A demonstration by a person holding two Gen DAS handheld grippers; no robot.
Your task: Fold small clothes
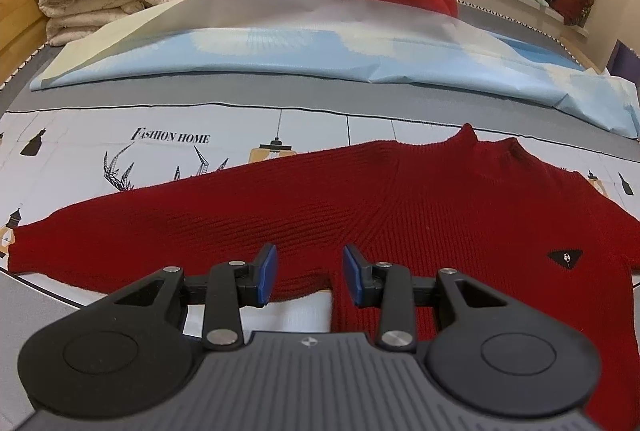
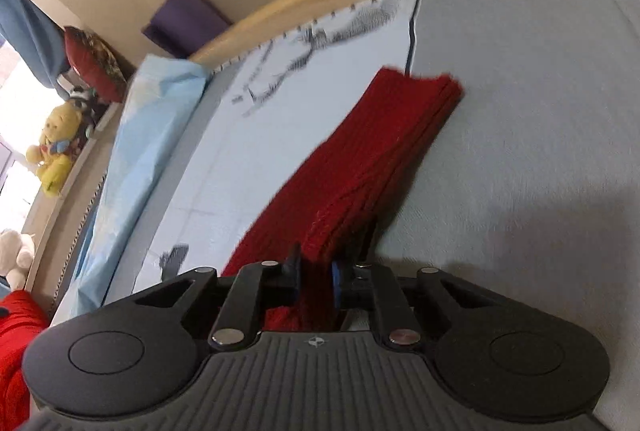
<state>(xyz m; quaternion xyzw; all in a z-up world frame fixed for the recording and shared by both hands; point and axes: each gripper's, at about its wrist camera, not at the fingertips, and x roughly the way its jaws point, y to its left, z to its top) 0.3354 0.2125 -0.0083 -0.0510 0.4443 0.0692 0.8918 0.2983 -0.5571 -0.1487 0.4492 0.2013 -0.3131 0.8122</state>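
Red knit sweater (image 1: 400,199) lies flat across the middle of my left view on the printed sheet (image 1: 120,135), collar toward the top. Soft, floppy, fairly light; I'd take it at cuffs or hem. My left gripper (image 1: 309,273) hovers spread, empty, over the underarm. Only the right view shows my right gripper (image 2: 316,277) pinching what looks like the sleeve (image 2: 380,159) at lower centre, blurred.
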